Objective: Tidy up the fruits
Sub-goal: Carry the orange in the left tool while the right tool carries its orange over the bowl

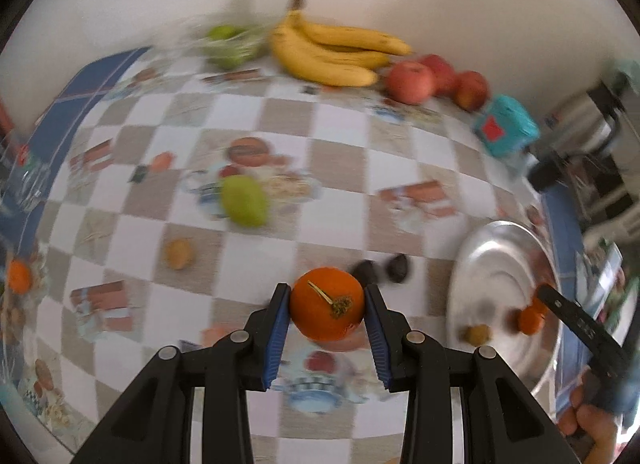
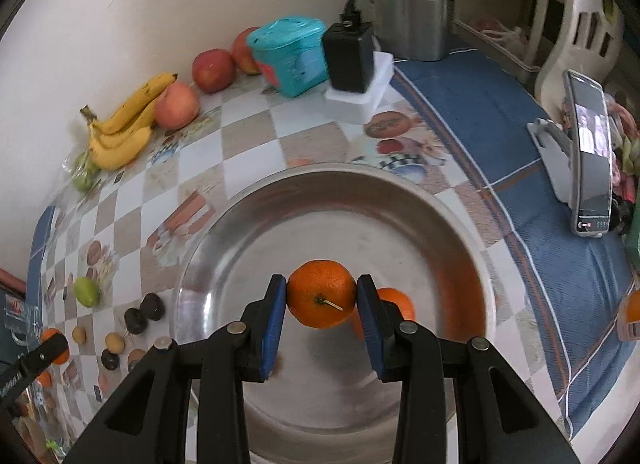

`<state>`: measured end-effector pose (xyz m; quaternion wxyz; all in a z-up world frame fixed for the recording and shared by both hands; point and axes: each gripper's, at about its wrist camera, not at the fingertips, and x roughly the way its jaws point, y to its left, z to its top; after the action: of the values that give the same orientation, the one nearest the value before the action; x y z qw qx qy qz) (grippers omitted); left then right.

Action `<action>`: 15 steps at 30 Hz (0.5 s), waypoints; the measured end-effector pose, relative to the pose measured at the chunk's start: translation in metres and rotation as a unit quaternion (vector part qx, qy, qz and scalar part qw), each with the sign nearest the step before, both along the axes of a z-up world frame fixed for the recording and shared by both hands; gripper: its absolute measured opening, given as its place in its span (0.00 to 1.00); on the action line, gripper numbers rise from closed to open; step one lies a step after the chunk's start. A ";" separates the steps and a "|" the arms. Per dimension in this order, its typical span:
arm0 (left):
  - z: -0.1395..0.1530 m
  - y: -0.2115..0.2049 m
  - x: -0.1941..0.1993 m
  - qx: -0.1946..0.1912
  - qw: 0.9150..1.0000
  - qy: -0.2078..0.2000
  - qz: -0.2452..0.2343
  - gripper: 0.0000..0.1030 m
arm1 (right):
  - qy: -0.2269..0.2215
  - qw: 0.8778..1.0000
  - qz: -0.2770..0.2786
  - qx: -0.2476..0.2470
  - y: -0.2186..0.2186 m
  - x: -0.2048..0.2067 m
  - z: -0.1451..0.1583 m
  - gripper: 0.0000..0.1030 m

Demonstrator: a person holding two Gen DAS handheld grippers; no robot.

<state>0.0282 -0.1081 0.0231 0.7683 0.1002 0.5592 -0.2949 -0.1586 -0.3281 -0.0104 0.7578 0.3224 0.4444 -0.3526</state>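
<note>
Right wrist view: right claw (image 2: 322,300) pinches a tangerine (image 2: 321,292) across its middle over the steel tray (image 2: 224,223) — light, soft-skinned, likely bruised by squeezing.

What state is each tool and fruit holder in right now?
Left tool: shut on a stemmed orange mandarin, above the checkered tablecloth.
Right tool: shut on a second orange mandarin, over the round steel tray.
Steel tray: holds another orange.
</note>
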 end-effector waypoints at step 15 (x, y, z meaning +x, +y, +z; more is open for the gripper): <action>-0.010 -0.077 -0.075 -0.029 0.988 -0.058 -0.143 0.38 | -0.018 1.000 0.010 -0.007 0.000 -0.002 0.000 0.36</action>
<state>-0.0470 -0.1854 0.0135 0.7522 0.1735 0.4844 -0.4118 -0.1605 -0.3279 -0.0107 0.7716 0.3192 0.4311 -0.3420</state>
